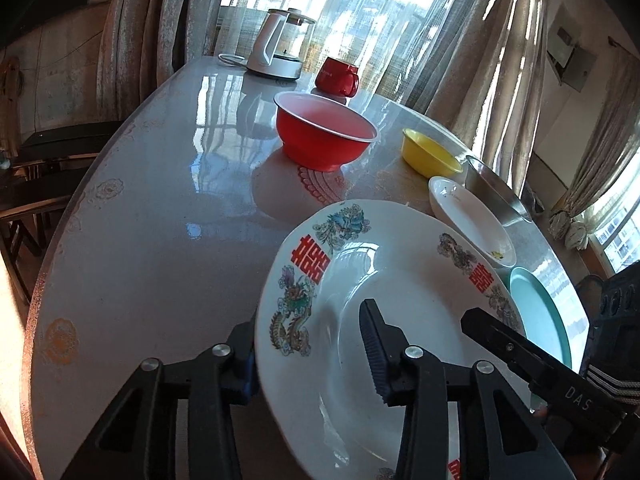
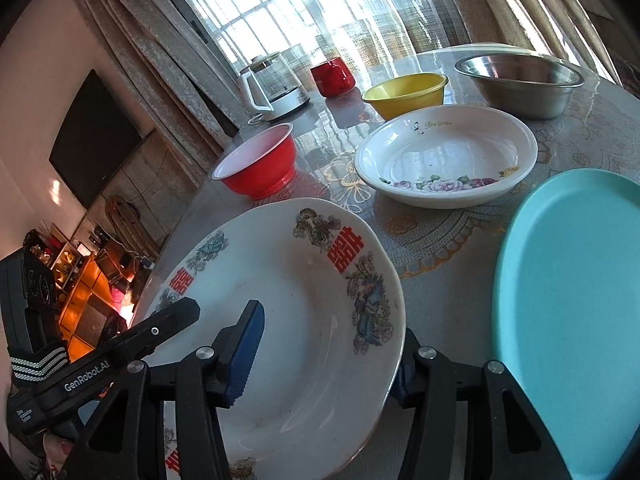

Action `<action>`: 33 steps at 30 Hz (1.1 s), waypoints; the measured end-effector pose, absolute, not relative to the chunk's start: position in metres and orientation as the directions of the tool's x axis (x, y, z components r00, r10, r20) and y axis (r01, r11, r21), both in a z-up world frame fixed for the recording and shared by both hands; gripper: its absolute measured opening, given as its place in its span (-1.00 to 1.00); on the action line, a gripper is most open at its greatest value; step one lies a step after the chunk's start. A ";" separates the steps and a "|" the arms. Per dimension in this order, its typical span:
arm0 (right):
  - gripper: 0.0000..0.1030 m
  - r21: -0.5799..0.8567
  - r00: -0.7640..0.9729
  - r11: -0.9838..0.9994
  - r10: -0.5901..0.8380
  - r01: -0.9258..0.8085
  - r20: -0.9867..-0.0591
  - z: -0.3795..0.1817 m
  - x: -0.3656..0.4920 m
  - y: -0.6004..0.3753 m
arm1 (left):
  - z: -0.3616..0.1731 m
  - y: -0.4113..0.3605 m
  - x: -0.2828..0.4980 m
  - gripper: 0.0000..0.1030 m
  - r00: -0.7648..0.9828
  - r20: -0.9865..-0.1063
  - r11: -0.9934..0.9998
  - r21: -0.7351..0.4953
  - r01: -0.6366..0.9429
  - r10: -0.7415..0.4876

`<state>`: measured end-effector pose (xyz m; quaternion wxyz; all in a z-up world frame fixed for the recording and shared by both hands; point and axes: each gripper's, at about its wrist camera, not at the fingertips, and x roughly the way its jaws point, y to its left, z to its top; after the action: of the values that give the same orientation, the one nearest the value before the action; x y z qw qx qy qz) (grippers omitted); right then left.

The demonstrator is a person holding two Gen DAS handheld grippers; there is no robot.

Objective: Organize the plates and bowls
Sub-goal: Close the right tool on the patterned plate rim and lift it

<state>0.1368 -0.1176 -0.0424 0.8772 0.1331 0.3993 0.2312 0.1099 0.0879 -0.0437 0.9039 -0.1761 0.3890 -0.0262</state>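
A large white plate with dragon and red double-happiness prints (image 1: pixel 360 280) (image 2: pixel 304 280) sits at the table's near edge. My left gripper (image 1: pixel 308 356) straddles its left rim, one finger inside, one outside. My right gripper (image 2: pixel 328 356) straddles its right rim the same way. Whether either pair of fingers presses on the rim, I cannot tell. A teal plate (image 2: pixel 568 308) (image 1: pixel 540 316) lies to the right. Behind are a white flowered dish (image 2: pixel 444 156) (image 1: pixel 472 220), a red bowl (image 1: pixel 324 132) (image 2: pixel 256 164), a yellow bowl (image 1: pixel 430 152) (image 2: pixel 404 90) and a steel bowl (image 2: pixel 520 80) (image 1: pixel 496 192).
A glass kettle on a white base (image 1: pixel 280 48) (image 2: pixel 272 84) and a red mug (image 1: pixel 338 76) (image 2: pixel 332 76) stand at the far edge by the curtained window. Dark chairs (image 1: pixel 36 184) stand left of the round table (image 1: pixel 160 240).
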 end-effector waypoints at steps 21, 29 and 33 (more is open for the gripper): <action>-0.24 0.483 0.593 0.816 0.569 -0.319 -0.569 -0.042 0.132 -0.129 | -0.038 0.091 0.101 -0.18 0.731 -0.628 0.907 -0.420 -0.030 -0.267; -0.33 0.435 0.620 0.849 0.520 -0.300 -0.588 -0.040 0.127 -0.133 | -0.039 0.077 0.101 -0.18 0.697 -0.646 0.916 -0.400 0.038 -0.311; -0.33 0.348 0.649 0.882 0.470 -0.318 -0.598 -0.035 0.119 -0.131 | -0.039 0.067 0.102 -0.18 0.674 -0.658 0.919 -0.387 0.082 -0.337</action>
<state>0.1195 -0.1307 -0.0347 0.9018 0.1063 0.3573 0.2184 0.1016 0.0672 -0.0395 0.8998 -0.1649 0.3868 -0.1164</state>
